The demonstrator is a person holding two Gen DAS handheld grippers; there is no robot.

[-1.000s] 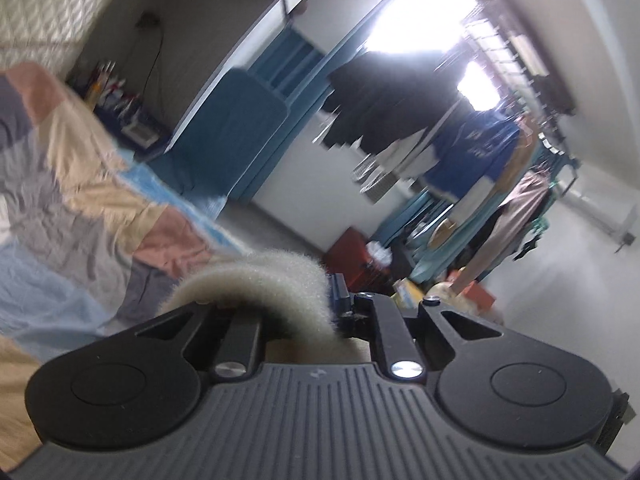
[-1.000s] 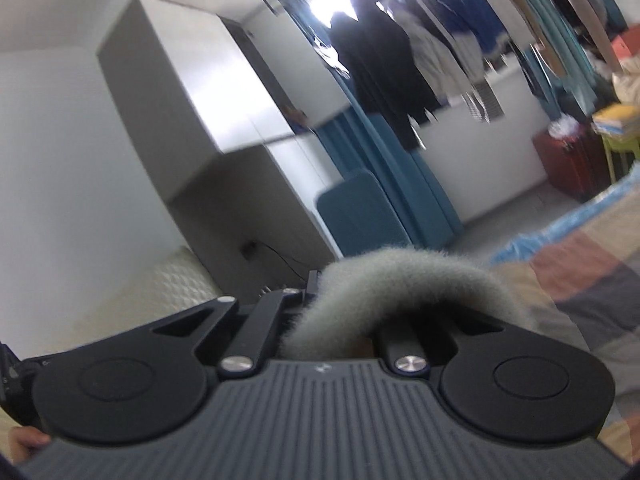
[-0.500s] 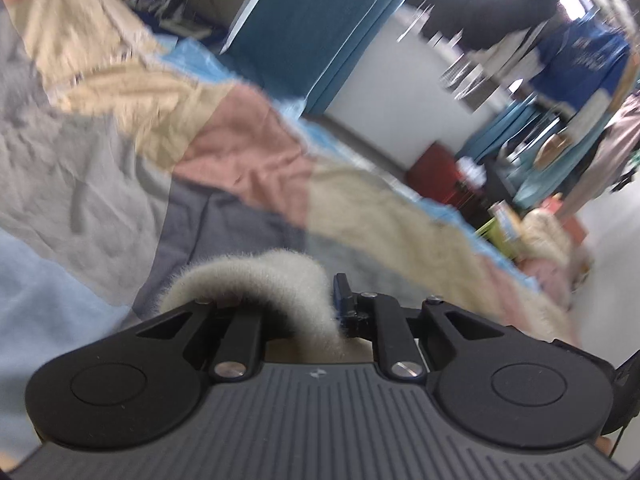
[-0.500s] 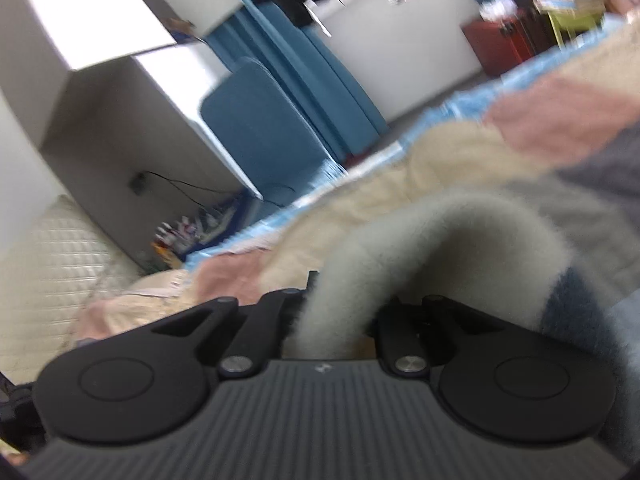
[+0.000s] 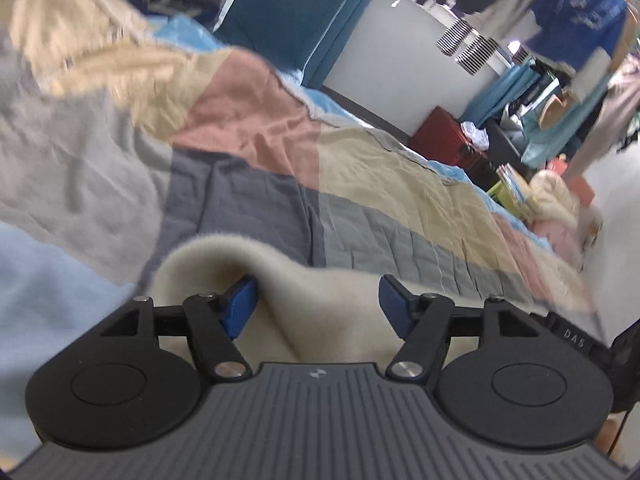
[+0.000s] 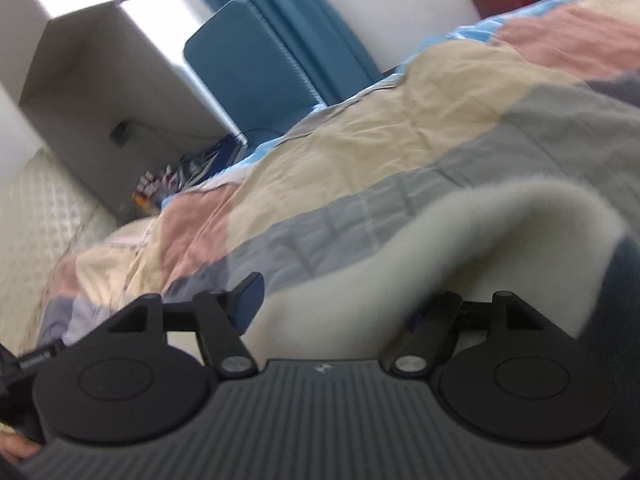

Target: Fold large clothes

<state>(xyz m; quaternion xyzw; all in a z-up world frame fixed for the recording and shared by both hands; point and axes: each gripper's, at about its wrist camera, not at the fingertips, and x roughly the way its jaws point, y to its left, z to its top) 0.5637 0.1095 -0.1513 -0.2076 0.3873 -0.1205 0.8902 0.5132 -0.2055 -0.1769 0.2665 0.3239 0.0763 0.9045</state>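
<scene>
The left gripper (image 5: 316,300) is opening, its blue pads apart, with a fold of the cream fleece garment (image 5: 320,304) lying loose between them and draped over the left pad; neither pad presses it. The right gripper (image 6: 340,300) is opening too, and the same fuzzy fabric (image 6: 500,224) arches between its fingers and over the right one, unclamped. In both views the fleece's folded edge runs crosswise to the fingers, humped up, low over the patchwork quilt of beige, pink, grey and pale blue squares (image 5: 360,168). The garment's full length cannot be seen. Beyond the quilt's far edge stand a teal padded panel (image 6: 244,60), a white cabinet (image 6: 100,40), a dark red case (image 5: 452,140) and hanging clothes (image 5: 576,12).
</scene>
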